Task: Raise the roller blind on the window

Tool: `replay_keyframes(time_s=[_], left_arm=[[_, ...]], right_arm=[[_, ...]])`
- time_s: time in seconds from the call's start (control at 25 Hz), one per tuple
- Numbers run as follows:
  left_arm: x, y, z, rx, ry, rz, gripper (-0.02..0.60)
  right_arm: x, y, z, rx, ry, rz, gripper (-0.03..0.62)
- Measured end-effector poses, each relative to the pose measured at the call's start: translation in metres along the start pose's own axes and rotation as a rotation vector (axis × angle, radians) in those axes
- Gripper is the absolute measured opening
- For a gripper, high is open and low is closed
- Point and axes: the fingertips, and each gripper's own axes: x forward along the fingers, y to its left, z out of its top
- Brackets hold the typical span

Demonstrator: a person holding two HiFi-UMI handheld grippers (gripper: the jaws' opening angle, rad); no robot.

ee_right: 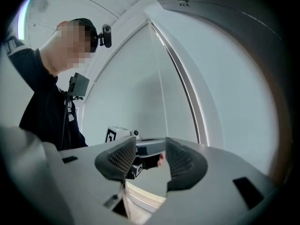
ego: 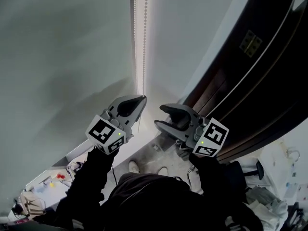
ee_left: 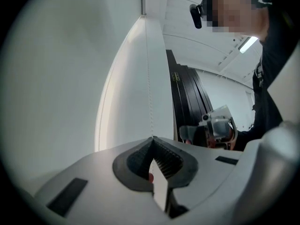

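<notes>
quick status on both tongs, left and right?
Left tongs: closed on the bead chain.
Right tongs: open, holding nothing.

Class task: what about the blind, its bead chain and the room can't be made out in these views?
1. Top of the bead chain: cut off by the head view's upper edge.
2. Chain below the grip: hidden in the head view by the left gripper, shut on it.
3. Lower edge of the blind: not distinguishable in any view.
4. Small things at the head view's lower left: too small to name.
</notes>
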Motion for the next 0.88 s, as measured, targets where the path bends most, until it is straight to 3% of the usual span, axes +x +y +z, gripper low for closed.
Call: replay_keyframes(time_s=[0.2, 0.48, 0.6, 0.76, 0.88], left_arm=[[-0.001, -0.031, -0.061, -0.064, 0.087, -0.029, 0.005], [-0.024, -0.069, -0.143, -0.15, 0.193, -0.048, 0.005], [-0.03, -0.077, -0.146, -0.151, 0.187, -0.043, 0.005], [-0.034, -0.075, -0.147, -0.155, 0.174, -0.017, 0.005], [-0.036, -0.071, -0.147, -0.148, 0.178, -0.009, 0.005]], right_arm=[[0.005, -0.003, 0.011, -0.02, 0.002, 0.026, 0.219], [0.025, 0.003, 0.024, -0.004, 0.039, 0.095, 0.217], [0.033, 0.008, 0.028, -0.004, 0.043, 0.122, 0.163], [0.036, 0.011, 0.04, -0.026, 0.03, 0.134, 0.044], [0.04, 0.016, 0.041, -0.049, 0.05, 0.156, 0.009]])
